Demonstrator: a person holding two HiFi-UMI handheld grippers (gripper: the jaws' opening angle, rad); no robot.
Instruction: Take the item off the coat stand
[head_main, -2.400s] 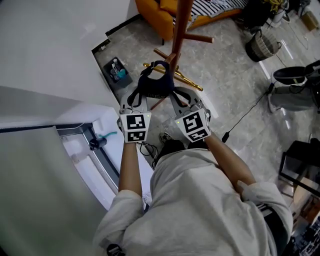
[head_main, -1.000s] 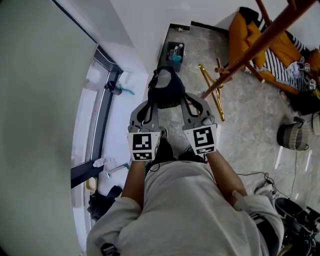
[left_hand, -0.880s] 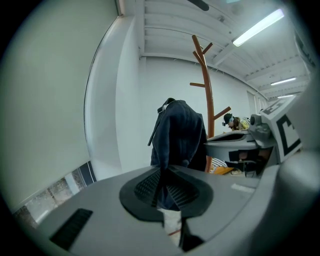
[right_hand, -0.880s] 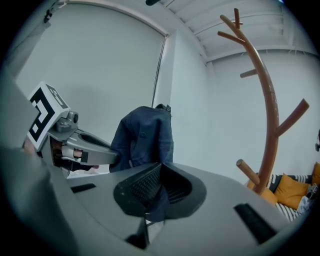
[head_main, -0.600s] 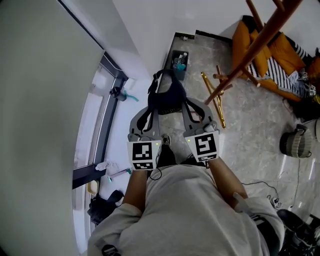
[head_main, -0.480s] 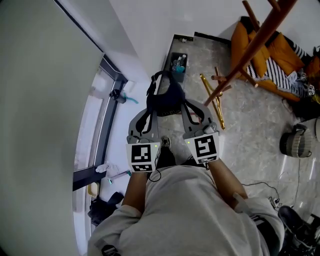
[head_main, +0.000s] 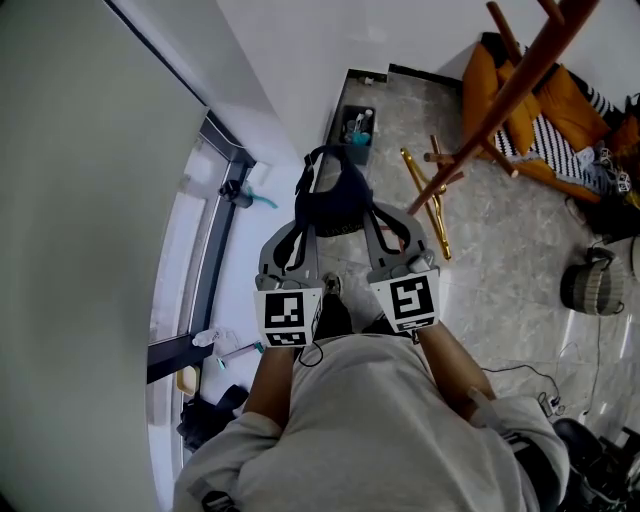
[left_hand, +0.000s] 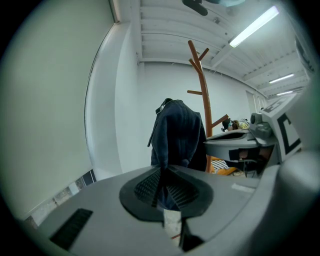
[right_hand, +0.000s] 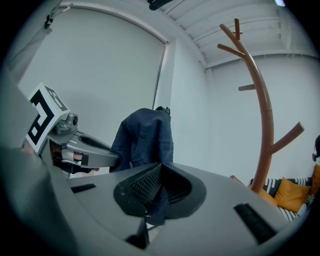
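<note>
A: Bright throughout?
B: Yes, even and white. A ceiling strip light (left_hand: 252, 26) at the upper right of the left gripper view is blown out to pure white.
A: Shadows?
B: Soft and faint. The navy jacket (left_hand: 177, 135) reads nearly black, its folds barely showing.
A: Distortion?
B: Strong fisheye. Both gripper views sit in dark round borders, and the coat stand (right_hand: 264, 110) bows. The left hand-held gripper (left_hand: 162, 175), close to the lens, looks soft. The head view is sharp, and the glossy floor (head_main: 540, 320) carries a pale sheen.

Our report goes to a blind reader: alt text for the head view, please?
From above: the left gripper and right gripper are both shut on a dark blue garment, clear of the wooden coat stand at upper right.
</note>
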